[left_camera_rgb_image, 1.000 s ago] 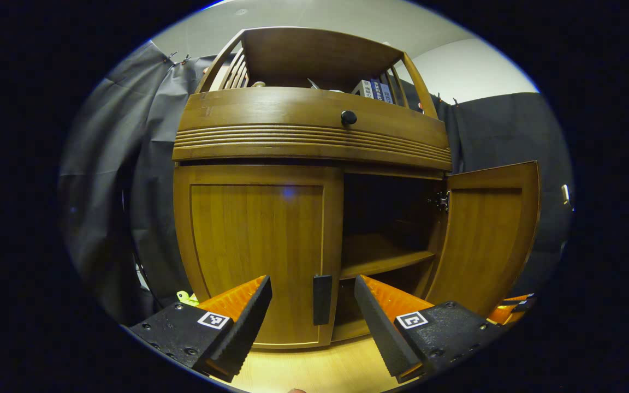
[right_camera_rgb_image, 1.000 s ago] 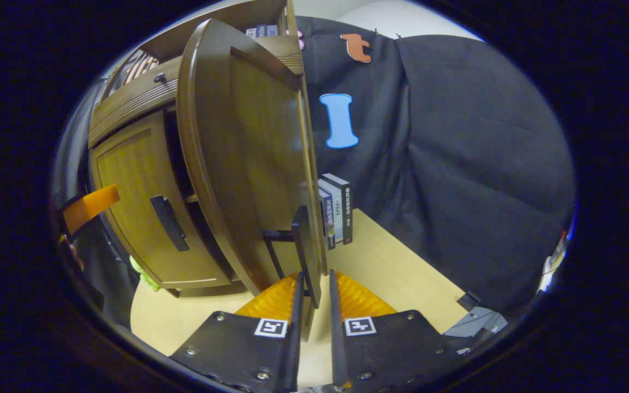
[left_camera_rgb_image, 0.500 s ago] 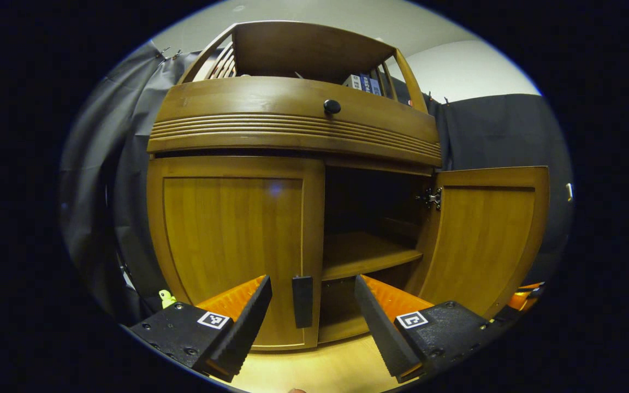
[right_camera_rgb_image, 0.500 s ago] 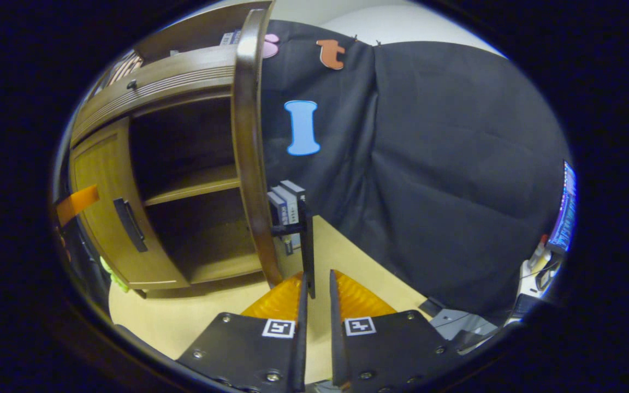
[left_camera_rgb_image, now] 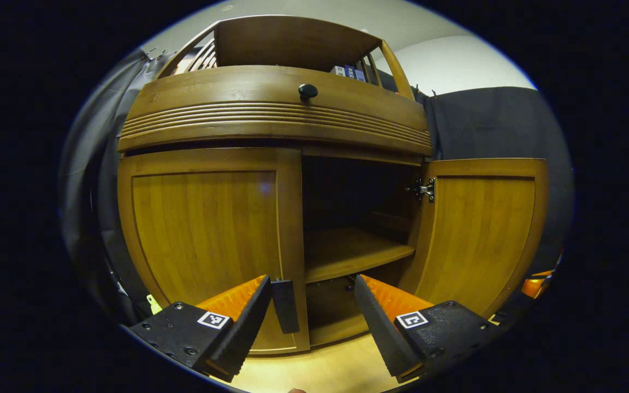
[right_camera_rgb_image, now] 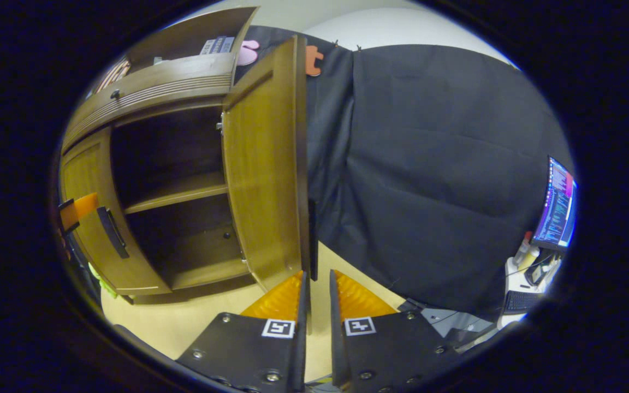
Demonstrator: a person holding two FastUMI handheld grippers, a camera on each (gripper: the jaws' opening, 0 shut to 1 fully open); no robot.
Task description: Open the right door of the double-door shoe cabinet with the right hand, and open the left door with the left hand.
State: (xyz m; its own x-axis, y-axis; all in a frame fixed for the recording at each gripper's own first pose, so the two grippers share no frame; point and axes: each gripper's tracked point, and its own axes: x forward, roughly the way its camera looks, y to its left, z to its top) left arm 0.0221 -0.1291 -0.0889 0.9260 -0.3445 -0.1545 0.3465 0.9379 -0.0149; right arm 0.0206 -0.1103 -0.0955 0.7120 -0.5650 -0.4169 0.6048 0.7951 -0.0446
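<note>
The wooden shoe cabinet (left_camera_rgb_image: 276, 109) stands close in front in the left gripper view. Its left door (left_camera_rgb_image: 200, 234) is closed, and its dark handle (left_camera_rgb_image: 285, 305) sits just beside the inner side of my left finger. My left gripper (left_camera_rgb_image: 312, 281) is open with a wide gap. The right door (left_camera_rgb_image: 478, 229) is swung wide, baring a shelf (left_camera_rgb_image: 347, 251). In the right gripper view that right door (right_camera_rgb_image: 262, 174) stands edge-on, and my right gripper (right_camera_rgb_image: 316, 275) is shut on its thin dark handle (right_camera_rgb_image: 313, 240). The left door's handle (right_camera_rgb_image: 111, 232) appears at far left.
Black cloth wall (right_camera_rgb_image: 434, 164) hangs right of the cabinet. A lit monitor (right_camera_rgb_image: 557, 210) and a keyboard (right_camera_rgb_image: 519, 300) sit at far right. A drawer with a round knob (left_camera_rgb_image: 308, 90) tops the doors, with books (left_camera_rgb_image: 347, 71) above. Light wood surface (right_camera_rgb_image: 183, 322) runs underneath.
The right door has swung much farther open with my right gripper holding its handle. My left gripper has drifted so the left door's handle now sits against its left finger.
</note>
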